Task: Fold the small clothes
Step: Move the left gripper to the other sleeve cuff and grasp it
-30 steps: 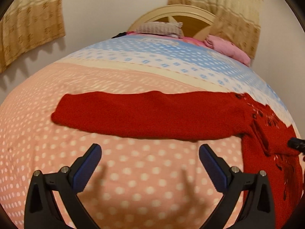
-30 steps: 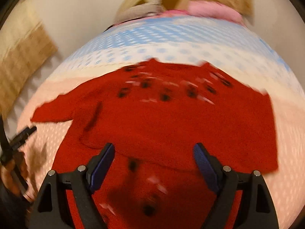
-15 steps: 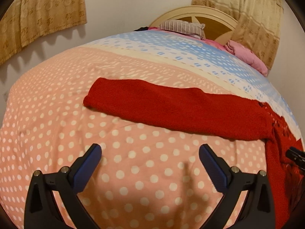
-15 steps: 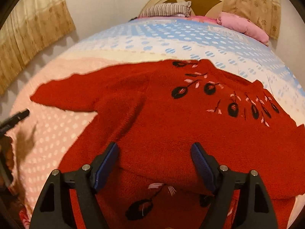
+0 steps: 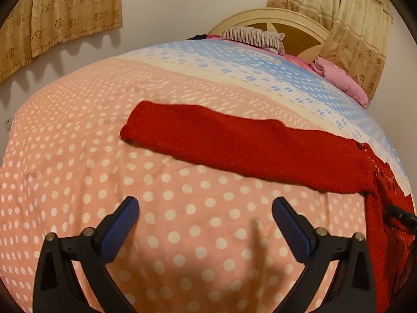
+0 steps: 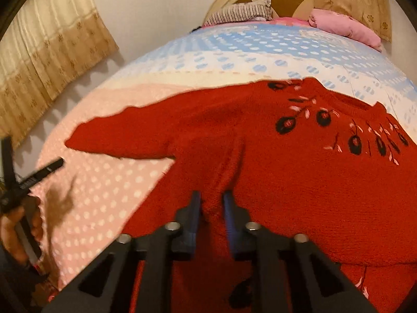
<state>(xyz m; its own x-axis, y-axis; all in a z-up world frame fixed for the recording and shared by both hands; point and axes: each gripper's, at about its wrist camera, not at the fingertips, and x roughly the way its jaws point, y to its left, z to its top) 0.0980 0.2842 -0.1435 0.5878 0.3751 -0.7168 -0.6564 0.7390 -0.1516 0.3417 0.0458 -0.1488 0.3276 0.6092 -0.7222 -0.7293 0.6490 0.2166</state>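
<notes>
A red knit sweater [image 6: 299,172] with black and pink flower embroidery lies spread on the bed. Its left sleeve [image 5: 234,140] stretches flat across the pink dotted cover in the left wrist view. My left gripper [image 5: 204,221] is open and empty, a little short of the sleeve. My right gripper [image 6: 211,206] is shut on a pinch of the sweater fabric at the fold below the armpit. Part of the sweater's lower body is hidden under the right gripper.
The bed cover [image 5: 182,234] is pink with white dots, then cream and blue further back. A striped pillow [image 5: 252,36] and a pink pillow [image 5: 338,78] lie by the wooden headboard [image 5: 294,23]. Curtains hang on both sides. The other gripper and hand show at the right wrist view's left edge [image 6: 28,180].
My right gripper has closed from wide open onto the sweater fabric. My left gripper has swung left, so the sleeve sits further right in its view; it stays open.
</notes>
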